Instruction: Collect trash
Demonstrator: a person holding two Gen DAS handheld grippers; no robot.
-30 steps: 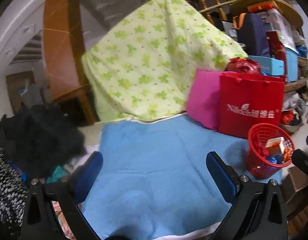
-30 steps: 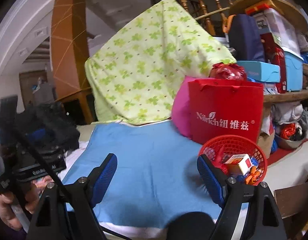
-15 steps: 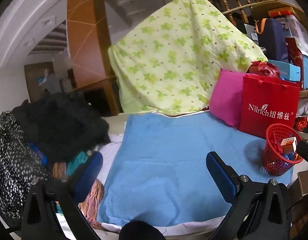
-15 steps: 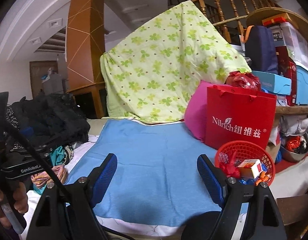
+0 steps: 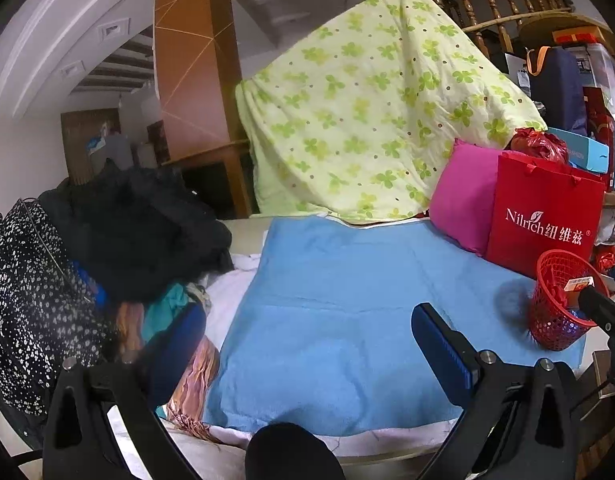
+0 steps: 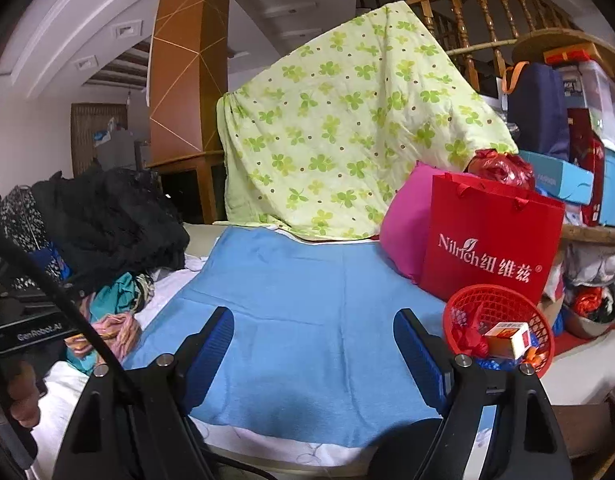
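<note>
Both the left tongs (image 5: pixel 307 344) and right tongs (image 6: pixel 313 344) gape wide and empty above the blue towel (image 6: pixel 303 300). A red mesh basket (image 6: pixel 491 304) of scraps stands at the towel's right edge, beside the red bag (image 6: pixel 495 240)

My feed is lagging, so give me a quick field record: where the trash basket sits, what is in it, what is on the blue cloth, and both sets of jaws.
basket: red mesh basket at the near right corner of the blue cloth, in front of the red paper bag
basket contents: small carton, red and blue wrappers
blue cloth: no loose trash visible
left gripper: jaws open, empty
right gripper: jaws open, empty
left of cloth: pile of clothes
</note>
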